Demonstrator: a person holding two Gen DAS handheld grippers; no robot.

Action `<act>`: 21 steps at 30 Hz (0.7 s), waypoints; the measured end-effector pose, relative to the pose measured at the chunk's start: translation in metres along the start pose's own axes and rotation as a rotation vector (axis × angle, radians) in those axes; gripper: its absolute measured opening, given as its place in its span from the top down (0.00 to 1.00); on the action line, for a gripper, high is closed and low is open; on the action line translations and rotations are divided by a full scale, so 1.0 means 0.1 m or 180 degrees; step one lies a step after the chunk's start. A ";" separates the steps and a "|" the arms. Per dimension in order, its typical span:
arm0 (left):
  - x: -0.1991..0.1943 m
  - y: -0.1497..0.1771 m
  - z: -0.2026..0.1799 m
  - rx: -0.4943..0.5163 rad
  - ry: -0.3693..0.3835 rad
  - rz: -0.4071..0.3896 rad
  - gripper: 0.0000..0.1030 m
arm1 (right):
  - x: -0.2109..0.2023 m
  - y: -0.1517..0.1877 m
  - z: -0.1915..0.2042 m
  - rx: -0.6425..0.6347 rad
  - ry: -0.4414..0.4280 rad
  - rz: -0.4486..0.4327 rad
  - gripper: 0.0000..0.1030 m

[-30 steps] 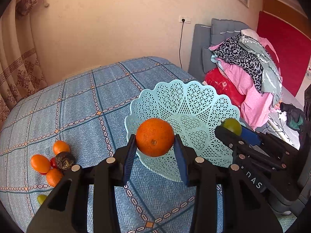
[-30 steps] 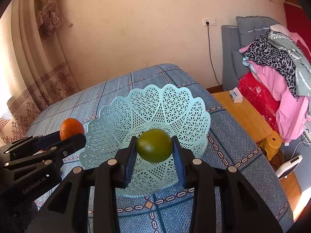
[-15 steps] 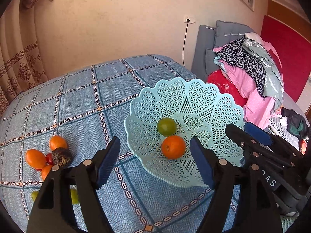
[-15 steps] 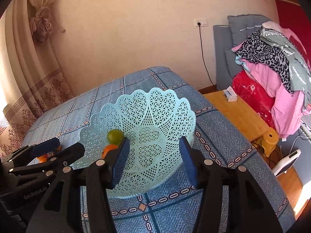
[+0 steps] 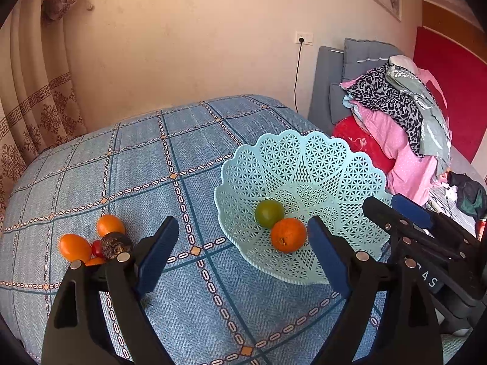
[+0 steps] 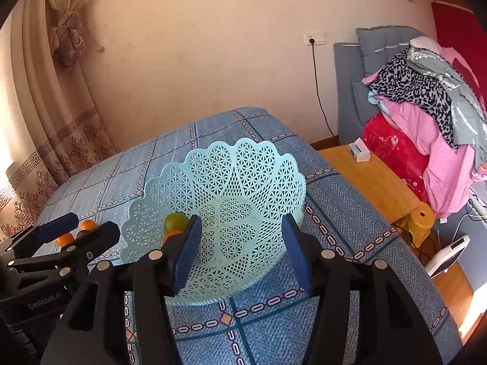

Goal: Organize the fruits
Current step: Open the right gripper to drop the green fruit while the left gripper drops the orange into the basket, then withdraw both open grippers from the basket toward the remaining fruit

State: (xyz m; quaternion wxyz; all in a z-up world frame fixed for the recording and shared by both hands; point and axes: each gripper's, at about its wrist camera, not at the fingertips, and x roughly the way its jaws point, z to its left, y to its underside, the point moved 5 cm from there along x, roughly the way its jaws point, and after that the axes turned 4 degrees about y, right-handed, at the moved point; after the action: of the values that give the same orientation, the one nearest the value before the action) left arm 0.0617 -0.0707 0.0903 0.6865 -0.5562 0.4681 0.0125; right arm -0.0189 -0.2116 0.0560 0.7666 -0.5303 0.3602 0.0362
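Two fruits are seen lying in the pale-blue lattice basket (image 5: 304, 164): a green fruit (image 5: 269, 213) and an orange (image 5: 288, 234), touching each other on the basket's near-left slope. Well to the left of the basket, a loose cluster is left on the blue patterned bedspread (image 5: 152, 158): two oranges (image 5: 110, 224) (image 5: 74, 245), a small red fruit (image 5: 96, 248) and a dark wrinkled fruit (image 5: 115, 243), packed close together, with a sliver of another orange piece partly hidden behind the left finger.

Nothing is held by either tool. The left gripper (image 5: 240, 258) is carried with its jaws wide apart, hovering just in front of the basket; the right gripper (image 6: 240, 249) is likewise spread open and empty, over the basket's near rim.

Most of the sorting is judged undone, so a return to the cluster is probably the step in hand. For that to be done well, an outer orange is best taken first, since the pieces are crowded and a push on one could set the others rolling across the soft cover. The jaws should be lowered astride the fruit's widest part and closed gently. On release, the fruit should be set low in the basket, beside the two already there, rather than dropped from height.
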 end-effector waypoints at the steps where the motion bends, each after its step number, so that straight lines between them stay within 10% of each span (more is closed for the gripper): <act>1: -0.02 0.00 0.01 -0.0007 -0.0008 -0.0006 0.14 | -0.01 0.00 0.01 0.0002 -0.0005 -0.0010 0.43; 21: -0.49 0.03 0.87 -0.0418 -0.0434 -0.0213 0.09 | -0.23 0.02 0.53 -0.0225 -0.0337 -0.0090 0.37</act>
State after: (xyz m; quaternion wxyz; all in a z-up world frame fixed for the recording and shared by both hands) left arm 0.0878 0.0227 0.1154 0.6790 -0.6131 0.3996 0.0580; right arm -0.0100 -0.1587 0.0776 0.7658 -0.5594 0.3102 0.0661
